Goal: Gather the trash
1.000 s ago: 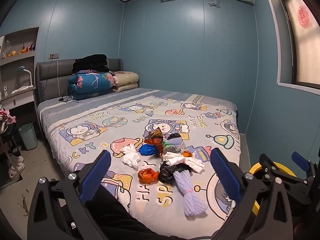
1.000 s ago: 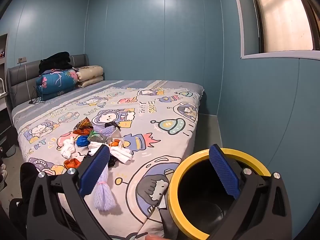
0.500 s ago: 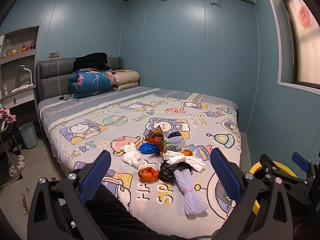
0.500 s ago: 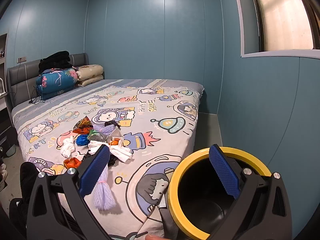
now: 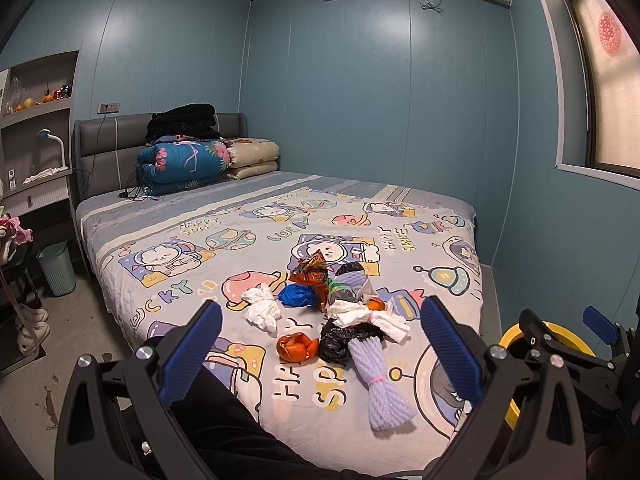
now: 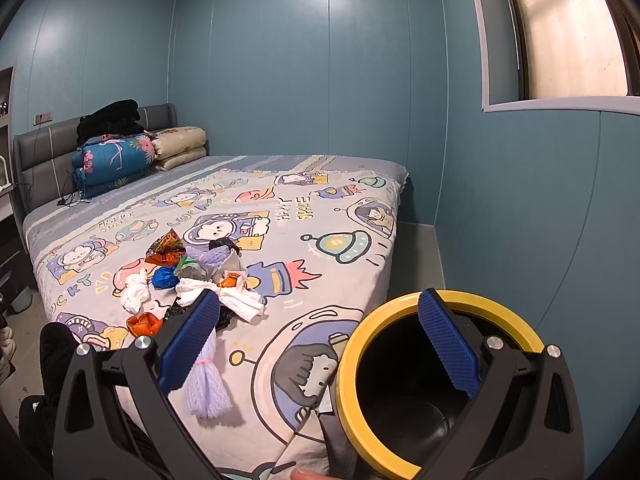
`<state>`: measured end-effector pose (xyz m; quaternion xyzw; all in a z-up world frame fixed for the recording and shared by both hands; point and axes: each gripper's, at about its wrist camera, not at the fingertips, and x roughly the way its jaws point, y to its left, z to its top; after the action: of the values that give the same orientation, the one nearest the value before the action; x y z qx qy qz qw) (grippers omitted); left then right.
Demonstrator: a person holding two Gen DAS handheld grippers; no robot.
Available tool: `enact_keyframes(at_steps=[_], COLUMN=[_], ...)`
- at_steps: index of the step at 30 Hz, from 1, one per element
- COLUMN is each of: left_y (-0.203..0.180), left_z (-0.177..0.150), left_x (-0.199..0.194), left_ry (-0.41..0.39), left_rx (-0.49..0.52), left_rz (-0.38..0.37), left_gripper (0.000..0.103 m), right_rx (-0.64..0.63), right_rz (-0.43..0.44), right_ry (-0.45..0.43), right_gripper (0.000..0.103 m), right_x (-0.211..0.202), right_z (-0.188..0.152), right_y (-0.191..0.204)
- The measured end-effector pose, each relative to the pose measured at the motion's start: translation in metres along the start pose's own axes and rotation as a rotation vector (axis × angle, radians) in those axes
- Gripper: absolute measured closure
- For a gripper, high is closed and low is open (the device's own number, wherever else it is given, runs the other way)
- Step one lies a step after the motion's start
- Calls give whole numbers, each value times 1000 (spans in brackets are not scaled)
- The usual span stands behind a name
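Change since earlier: almost nothing; both views sit a touch higher over the bed, and the trash lies as before.
Left gripper [image 5: 318, 354]: jaws spread wide apart, holding nothing, hovering above the near edge of the bed.
Right gripper [image 6: 320, 342]: jaws also spread wide, empty, held over the bed's near right corner; its right finger sits in front of the bin's opening.
Trash pile [image 5: 340, 312]: a loose cluster on the bed's near half, roughly centred between the left gripper's fingers.
Purple foam net [image 5: 380, 384]: nearest piece, lying lengthways toward the camera, touching a black bag [image 5: 340, 340].
White tissues [image 5: 262, 306]: one wad at the pile's left; another crumpled white piece lies across the black bag.
Orange peel [image 5: 296, 346]: just left of the black bag.
Blue bag [image 5: 298, 294]: behind the peel, beside a red snack wrapper [image 5: 310, 272].
Bin [image 6: 404, 308]: black with a yellow rim, standing open on the floor by the bed's near right corner.
Bed [image 5: 168, 248]: cartoon-print sheet, folded quilts stacked at the headboard.
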<state>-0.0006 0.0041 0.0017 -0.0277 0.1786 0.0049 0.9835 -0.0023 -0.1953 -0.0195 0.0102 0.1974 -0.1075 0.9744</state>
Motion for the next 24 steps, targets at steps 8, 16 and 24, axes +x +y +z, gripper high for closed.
enact_keyframes(at_steps=[8,16,24], left_y=[2,0,1], left_z=[1,-2,-4], left_x=[-5,2,2], left_ry=[-2,1,2], left_rx=[0,-1,-1], left_rz=[-1,1,1], left_gripper=[7,7,7], right_rx=[0,3,3], right_rz=[-1,1,1], right_ry=[3,7,10], right_gripper=[8,8,8], right_x=[-1,1,1], right_z=[-2,-1,-2], right_y=[2,0,0])
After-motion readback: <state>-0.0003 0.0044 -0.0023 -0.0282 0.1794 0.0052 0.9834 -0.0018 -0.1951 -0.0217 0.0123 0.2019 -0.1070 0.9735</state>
